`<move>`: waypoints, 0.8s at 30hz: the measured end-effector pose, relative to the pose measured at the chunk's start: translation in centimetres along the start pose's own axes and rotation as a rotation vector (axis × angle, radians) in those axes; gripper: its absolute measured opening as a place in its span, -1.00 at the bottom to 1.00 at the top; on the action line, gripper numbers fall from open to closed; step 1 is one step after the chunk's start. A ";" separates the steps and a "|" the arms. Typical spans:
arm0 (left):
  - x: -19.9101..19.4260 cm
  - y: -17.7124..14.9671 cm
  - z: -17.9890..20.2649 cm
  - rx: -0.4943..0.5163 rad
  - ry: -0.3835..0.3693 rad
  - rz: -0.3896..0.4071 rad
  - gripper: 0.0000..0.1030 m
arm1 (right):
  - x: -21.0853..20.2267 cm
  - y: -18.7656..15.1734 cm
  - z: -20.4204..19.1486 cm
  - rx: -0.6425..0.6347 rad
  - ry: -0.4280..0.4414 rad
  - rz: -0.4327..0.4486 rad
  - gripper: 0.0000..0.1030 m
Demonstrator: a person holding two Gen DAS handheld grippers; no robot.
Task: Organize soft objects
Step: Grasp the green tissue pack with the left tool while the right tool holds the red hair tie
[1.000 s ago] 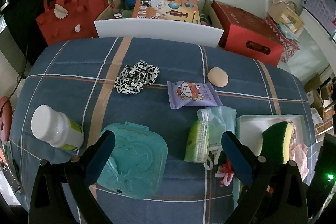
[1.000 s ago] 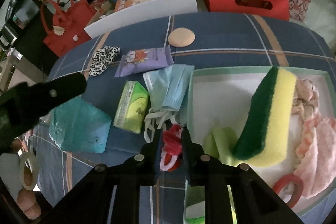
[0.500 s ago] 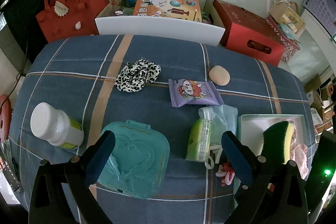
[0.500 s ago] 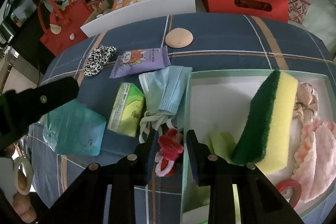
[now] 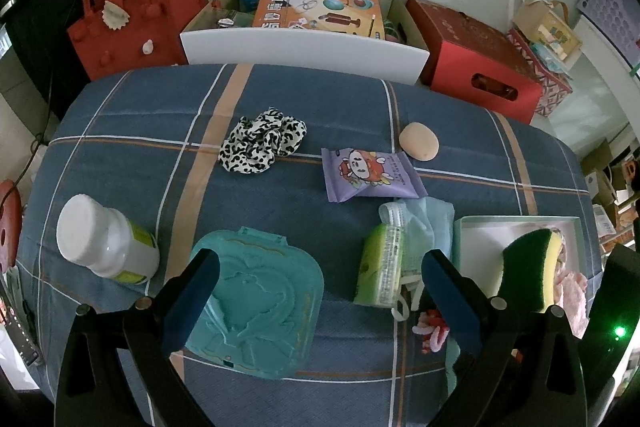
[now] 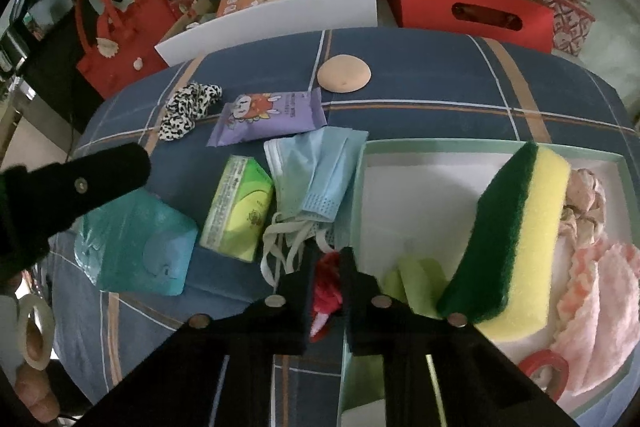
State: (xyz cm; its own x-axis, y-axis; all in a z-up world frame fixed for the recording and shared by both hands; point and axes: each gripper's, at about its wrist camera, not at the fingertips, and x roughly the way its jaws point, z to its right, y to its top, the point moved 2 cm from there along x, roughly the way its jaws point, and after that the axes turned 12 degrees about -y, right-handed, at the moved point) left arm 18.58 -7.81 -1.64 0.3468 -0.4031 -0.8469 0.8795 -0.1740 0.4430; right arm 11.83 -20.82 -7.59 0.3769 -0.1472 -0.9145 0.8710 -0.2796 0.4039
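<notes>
My right gripper [image 6: 327,269] is shut on a red and white soft scrunchie [image 6: 326,287], held just left of the pale green tray [image 6: 400,147]; the scrunchie also shows in the left wrist view [image 5: 430,325]. The tray holds a yellow-green sponge [image 6: 516,239], pink cloths [image 6: 596,291] and a green item [image 6: 416,279]. My left gripper [image 5: 316,275] is open and empty above the teal wipes pack [image 5: 260,311]. A leopard scrunchie [image 5: 262,141], blue face masks [image 6: 320,175] and a beige puff [image 6: 344,73] lie on the blue plaid cloth.
A purple snack pack [image 5: 370,175], a green tissue pack [image 5: 382,275] and a white bottle [image 5: 104,243] lie on the cloth. Beyond the far edge stand a red bag [image 5: 132,15], a white bin [image 5: 304,47] and a red box [image 5: 476,55].
My right gripper opened slightly around the red scrunchie half a second ago, then closed on it again and lifted a little. The left gripper rose slightly and stayed open.
</notes>
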 end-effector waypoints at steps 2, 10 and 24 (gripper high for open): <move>0.0 0.0 0.0 0.000 0.000 -0.001 0.96 | -0.1 0.0 0.0 -0.003 0.006 0.004 -0.88; -0.1 0.1 0.0 -0.002 -0.003 0.007 0.96 | -1.9 0.2 0.3 0.011 0.005 0.055 -0.92; -0.4 0.6 1.6 0.043 -0.014 0.033 0.95 | -9.1 1.2 4.7 0.140 -0.069 0.255 -0.92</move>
State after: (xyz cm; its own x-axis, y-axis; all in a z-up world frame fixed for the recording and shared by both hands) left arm 18.44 -9.20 -0.59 0.3709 -0.4219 -0.8273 0.8526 -0.1985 0.4835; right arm 7.95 -24.24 1.31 0.5515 -0.2927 -0.7811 0.6970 -0.3528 0.6243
